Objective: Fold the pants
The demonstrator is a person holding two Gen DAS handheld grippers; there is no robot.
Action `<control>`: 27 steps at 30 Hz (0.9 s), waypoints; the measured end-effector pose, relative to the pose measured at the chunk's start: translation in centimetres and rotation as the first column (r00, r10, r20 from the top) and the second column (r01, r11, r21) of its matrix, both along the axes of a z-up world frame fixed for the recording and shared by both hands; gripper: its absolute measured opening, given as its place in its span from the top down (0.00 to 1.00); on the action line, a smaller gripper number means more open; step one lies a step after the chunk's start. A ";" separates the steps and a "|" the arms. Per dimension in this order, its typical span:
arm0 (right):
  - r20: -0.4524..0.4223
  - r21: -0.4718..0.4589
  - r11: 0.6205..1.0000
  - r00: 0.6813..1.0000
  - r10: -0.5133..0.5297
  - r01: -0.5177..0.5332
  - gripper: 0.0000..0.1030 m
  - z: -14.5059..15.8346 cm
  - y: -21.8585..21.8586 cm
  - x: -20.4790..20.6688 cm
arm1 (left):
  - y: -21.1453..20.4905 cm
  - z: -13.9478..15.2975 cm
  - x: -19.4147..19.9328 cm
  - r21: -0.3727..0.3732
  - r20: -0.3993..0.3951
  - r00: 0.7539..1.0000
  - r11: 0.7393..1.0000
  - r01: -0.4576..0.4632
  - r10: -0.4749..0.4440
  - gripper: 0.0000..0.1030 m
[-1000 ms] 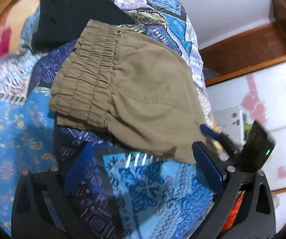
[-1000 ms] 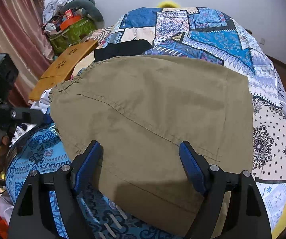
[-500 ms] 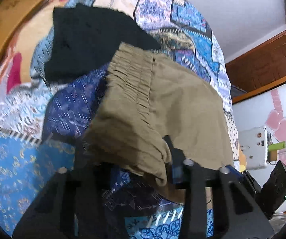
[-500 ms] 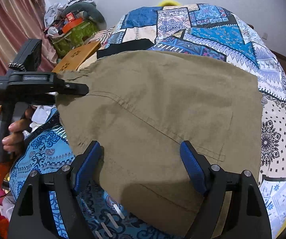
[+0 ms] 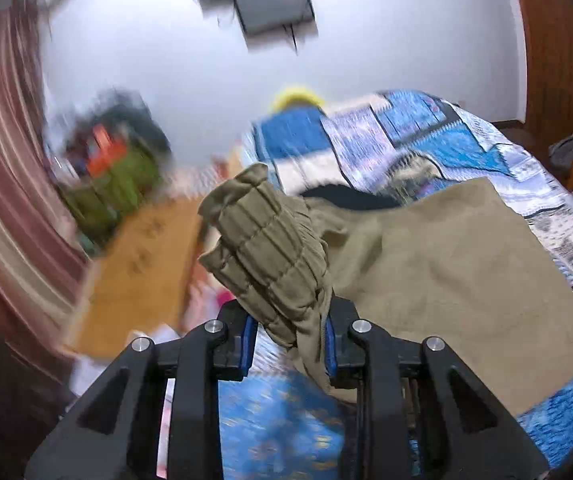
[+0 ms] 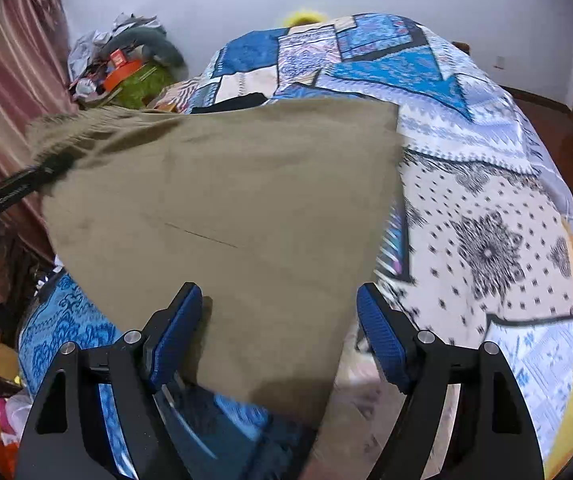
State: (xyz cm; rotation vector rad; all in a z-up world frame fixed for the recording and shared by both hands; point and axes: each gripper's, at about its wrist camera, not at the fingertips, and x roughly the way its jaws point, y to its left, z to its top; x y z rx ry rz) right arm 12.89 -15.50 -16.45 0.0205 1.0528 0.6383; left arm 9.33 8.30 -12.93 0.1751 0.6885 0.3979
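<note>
Clamping the pants [image 5: 426, 272] waistband, the left gripper [image 5: 288, 342] lifted it; only the right view showed the right gripper [image 6: 278, 332] spread wide above the cloth.

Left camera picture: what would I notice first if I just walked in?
The scrunched waistband of the tan pants, pinched in the left gripper at the middle. Behind lies the bright blue patchwork bedspread, and the right gripper gapes open over the pants' near edge.

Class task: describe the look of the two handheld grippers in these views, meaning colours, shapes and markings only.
Both the left gripper and the right gripper have matte black angular linkage frames with triangular cut-outs and silver round pivot screws. Their fingers carry blue textured pads. The left gripper's black body bears small pale lettering, too blurred to read.
</note>
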 end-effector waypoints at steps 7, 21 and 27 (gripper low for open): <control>-0.009 0.023 0.999 1.000 -0.022 0.022 0.26 -0.5 -0.7 -0.3 | -3.2 2.3 0.7 0.001 0.051 0.992 0.993 0.117 -0.117 0.76; -0.005 0.047 0.999 1.000 -0.023 0.024 0.26 -0.8 -1.0 -0.1 | -9.5 4.5 5.6 -0.326 0.047 0.914 0.859 0.394 -0.402 0.78; -0.003 0.054 0.998 1.000 -0.022 0.022 0.26 -0.8 -1.0 -0.1 | -11.0 1.9 7.9 -0.493 -0.043 0.865 0.764 0.416 -0.499 0.78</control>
